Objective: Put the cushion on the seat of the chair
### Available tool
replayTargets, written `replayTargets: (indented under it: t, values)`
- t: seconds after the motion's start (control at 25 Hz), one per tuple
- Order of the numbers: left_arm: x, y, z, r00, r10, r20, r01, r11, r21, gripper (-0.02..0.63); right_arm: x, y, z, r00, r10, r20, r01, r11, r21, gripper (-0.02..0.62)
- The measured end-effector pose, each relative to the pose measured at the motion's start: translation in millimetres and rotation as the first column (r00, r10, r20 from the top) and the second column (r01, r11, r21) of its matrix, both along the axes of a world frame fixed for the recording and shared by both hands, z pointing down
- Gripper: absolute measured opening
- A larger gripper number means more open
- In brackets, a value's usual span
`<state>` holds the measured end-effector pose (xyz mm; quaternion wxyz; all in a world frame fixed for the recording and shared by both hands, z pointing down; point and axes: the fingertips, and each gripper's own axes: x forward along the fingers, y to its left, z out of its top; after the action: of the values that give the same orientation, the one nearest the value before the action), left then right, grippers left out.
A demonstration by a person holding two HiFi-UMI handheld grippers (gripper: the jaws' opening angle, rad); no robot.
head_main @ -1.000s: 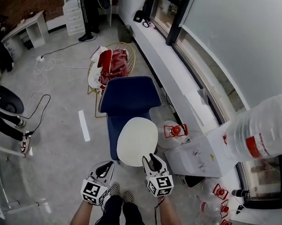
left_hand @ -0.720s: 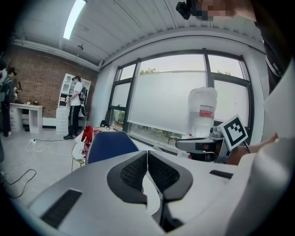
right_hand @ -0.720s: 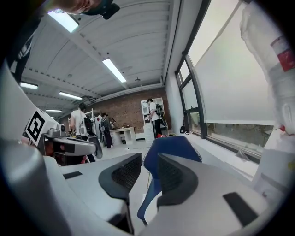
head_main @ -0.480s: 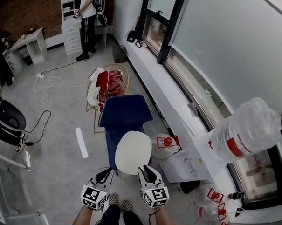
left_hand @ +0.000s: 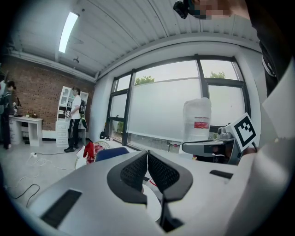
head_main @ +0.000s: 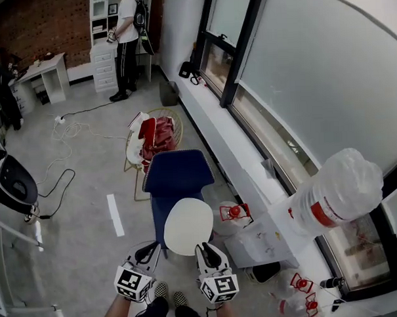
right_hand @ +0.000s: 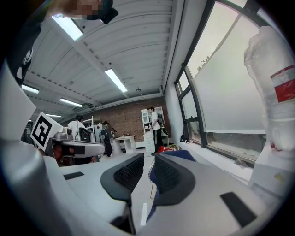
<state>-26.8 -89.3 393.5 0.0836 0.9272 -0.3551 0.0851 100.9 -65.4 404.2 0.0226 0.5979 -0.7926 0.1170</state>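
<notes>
White round cushion (head_main: 188, 226) lies on the seat of the dark blue upholstered chair (head_main: 177, 176), in front of its backrest. At the cushion's near edge, the right gripper (head_main: 207, 251) shows a narrow gap, its jaws having just been closing with nothing between them. The left gripper (head_main: 148, 250), near the cushion's lower left, is pressed together and empty.

One cushion (head_main: 188, 226), one chair (head_main: 178, 175)
</notes>
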Motion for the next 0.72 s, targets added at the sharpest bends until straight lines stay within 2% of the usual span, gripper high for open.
replayTargets:
  t: [0.24, 0.72]
  values:
    - [-7, 8, -19, 1.0, 0.008, -0.005, -0.008, 1.0, 0.014, 0.019, -1, 6, -20, 1.0, 0.017, 0.025, -0.018, 0.999, 0.031, 0.078]
    - [-9, 7, -40, 1.0, 0.02, -0.009, -0.02, 0.998, 0.062, 0.018, 4, 20, -40, 0.999, 0.043, -0.014, -0.042, 0.996, 0.074, 0.041]
